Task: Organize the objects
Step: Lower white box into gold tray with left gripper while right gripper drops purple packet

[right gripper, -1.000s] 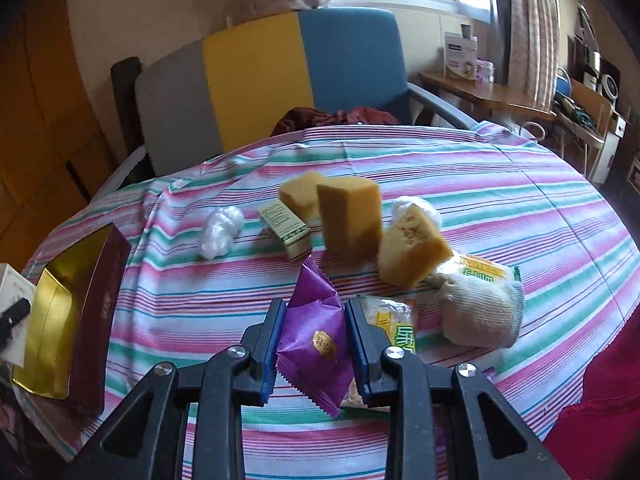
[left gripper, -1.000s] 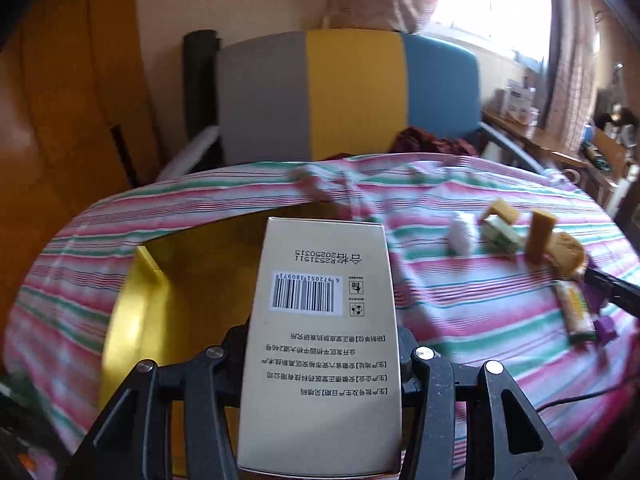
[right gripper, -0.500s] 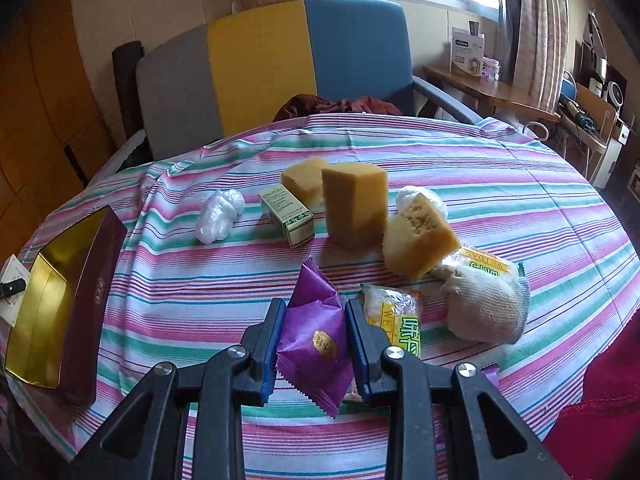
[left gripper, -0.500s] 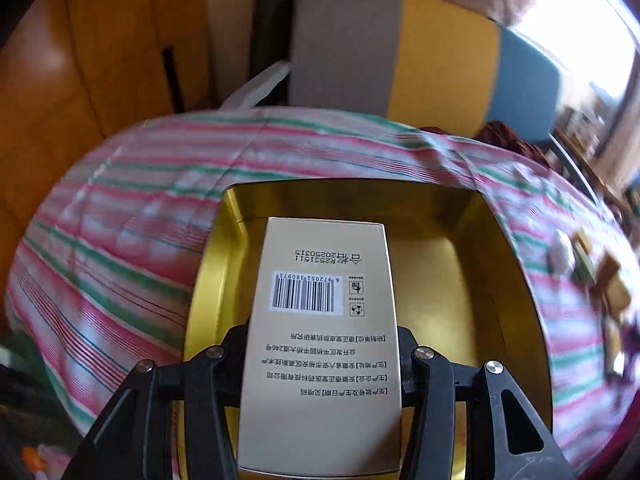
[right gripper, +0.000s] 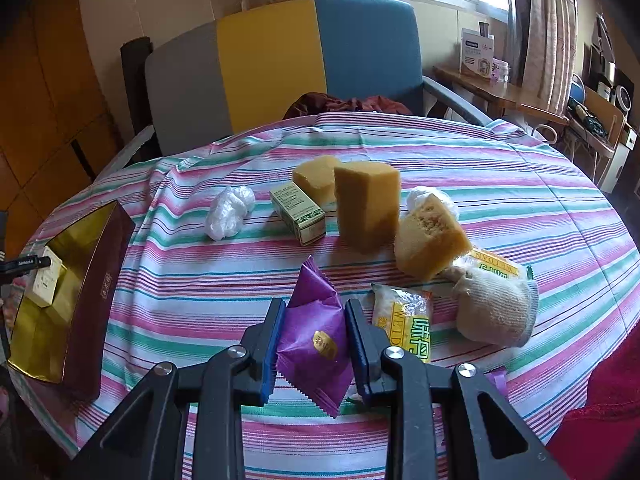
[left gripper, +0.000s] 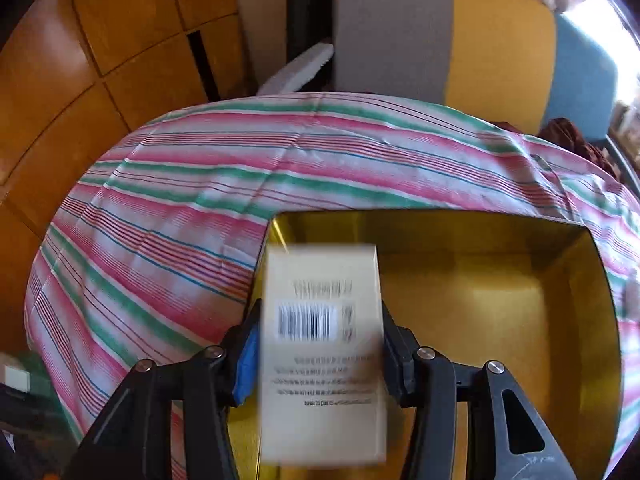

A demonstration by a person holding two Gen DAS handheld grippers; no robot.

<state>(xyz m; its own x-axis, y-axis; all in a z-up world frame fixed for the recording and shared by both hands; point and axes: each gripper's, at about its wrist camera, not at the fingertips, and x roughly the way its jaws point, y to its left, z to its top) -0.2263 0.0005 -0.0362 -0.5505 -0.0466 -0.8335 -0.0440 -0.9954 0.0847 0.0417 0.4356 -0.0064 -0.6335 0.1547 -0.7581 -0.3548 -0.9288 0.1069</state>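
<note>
In the left wrist view my left gripper (left gripper: 320,340) is shut on a cream carton with a barcode (left gripper: 322,352), held over the near left corner of an open gold-lined box (left gripper: 500,280). The carton is motion-blurred. In the right wrist view the box (right gripper: 92,280) sits at the table's left edge with the carton (right gripper: 48,276) inside it. My right gripper (right gripper: 314,340) is shut on a purple snack packet (right gripper: 316,332) just above the striped tablecloth (right gripper: 200,280).
Ahead of the right gripper lie yellow sponge blocks (right gripper: 368,204), a green-and-white small box (right gripper: 298,212), a crumpled white plastic wad (right gripper: 230,212), yellow snack packs (right gripper: 408,324) and a grey sock-like bundle (right gripper: 496,308). A grey, yellow and blue chair (right gripper: 280,60) stands behind the table.
My left gripper swung left and lowered the carton into the gold box's near left corner. The right gripper stayed put with the purple packet.
</note>
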